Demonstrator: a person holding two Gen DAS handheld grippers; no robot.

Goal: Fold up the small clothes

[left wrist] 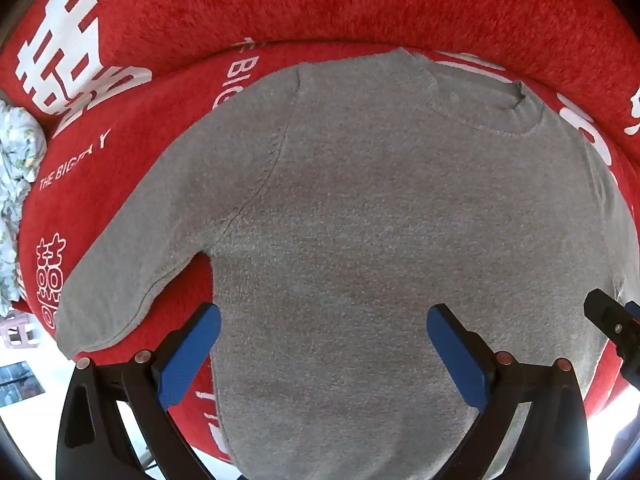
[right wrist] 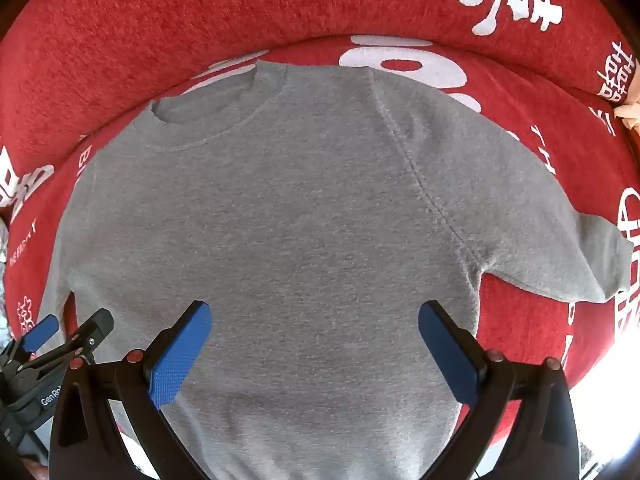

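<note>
Two grippers hang point-down over a small grey sweater (left wrist: 380, 208), each spread fully wide and gripping nothing. Nearest, the left gripper (left wrist: 324, 344) shows blue-padded fingers (left wrist: 188, 356) apart above the sweater's lower body; whether the tips touch the knit cannot be told. Beside it, the right gripper (right wrist: 314, 340) stands equally wide, fingers (right wrist: 180, 356) empty. Beyond them the sweater lies flat, sleeves out to either side, collar farthest, on a red cover with white lettering (right wrist: 120, 40). A pale floral cloth (left wrist: 16, 184) sits at the far left edge.
</note>
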